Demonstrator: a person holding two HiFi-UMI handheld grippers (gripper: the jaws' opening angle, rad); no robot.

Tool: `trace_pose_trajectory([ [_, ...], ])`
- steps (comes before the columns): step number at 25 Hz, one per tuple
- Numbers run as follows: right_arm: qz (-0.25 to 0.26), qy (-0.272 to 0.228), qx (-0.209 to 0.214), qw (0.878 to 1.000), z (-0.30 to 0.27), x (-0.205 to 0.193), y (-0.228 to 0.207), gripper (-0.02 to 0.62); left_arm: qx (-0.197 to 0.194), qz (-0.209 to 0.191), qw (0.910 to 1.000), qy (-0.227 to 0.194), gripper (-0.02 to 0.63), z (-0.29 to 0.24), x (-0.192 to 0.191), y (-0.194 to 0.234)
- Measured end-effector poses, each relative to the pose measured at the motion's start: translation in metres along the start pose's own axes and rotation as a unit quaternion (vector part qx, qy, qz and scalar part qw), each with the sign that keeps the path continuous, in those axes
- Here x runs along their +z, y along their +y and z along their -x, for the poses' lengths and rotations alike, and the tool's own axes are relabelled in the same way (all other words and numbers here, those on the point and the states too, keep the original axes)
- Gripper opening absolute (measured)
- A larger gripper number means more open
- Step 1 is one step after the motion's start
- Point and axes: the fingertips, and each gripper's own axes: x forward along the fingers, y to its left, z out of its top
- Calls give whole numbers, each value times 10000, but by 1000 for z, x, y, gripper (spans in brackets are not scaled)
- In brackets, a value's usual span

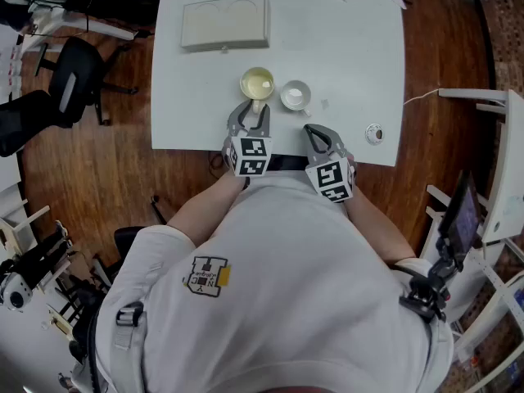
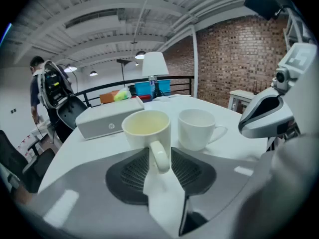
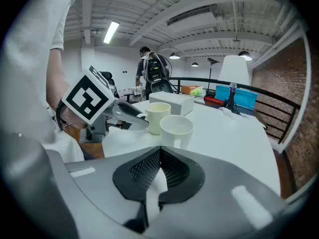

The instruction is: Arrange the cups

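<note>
Grey-padded left gripper (image 2: 159, 157) is clamped on the cream cup (image 2: 146, 128) by its handle, seemingly w/ full pad contact. The cup is stood on the table (image 1: 344, 47), just beside the white cup (image 1: 295, 96). The right gripper (image 3: 158, 158) is pressed together, empty. Step: grasp. Next: cup to be moved w/o knocking its neighbour.

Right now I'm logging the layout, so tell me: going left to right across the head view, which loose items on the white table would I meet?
cream cup → white cup → small round object. The grey box at the far side is left out, since it spans across the cream cup's position.
</note>
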Motion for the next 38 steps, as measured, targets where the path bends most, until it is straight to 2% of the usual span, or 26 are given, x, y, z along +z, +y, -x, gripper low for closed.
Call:
trace_pose_trajectory([
  [2,66,-22,35,10000,-4,4,-1,0,-8,16,10000,58,135,-5,-2,4],
  [4,108,-54,64,9999,-8,9,-2,0,-101,-33,9999,65,62,-8,-3,7],
  [8,129,-125,112,9998,-14,17,-1,0,-687,-410,9967,-91,61,-6,-3,7],
  [12,140,-205,178,9995,-21,27,5,0,-1375,-951,9857,-191,58,0,-11,18],
  [16,104,-257,234,9993,-32,37,17,0,-1872,-1443,9714,-218,58,4,-16,30],
  [19,119,-236,217,9994,-40,44,26,0,-1965,-1623,9667,-235,61,6,-16,33],
  [24,171,-65,241,9995,-60,49,37,0,-1904,-1725,9659,-323,67,4,-16,35],
  [31,410,76,11,9991,-83,62,41,0,-2153,-1671,9614,-370,49,7,-14,33],
  [38,525,228,23,9984,-99,71,53,9,-2404,-1717,9544,-441,44,16,-18,43],
])
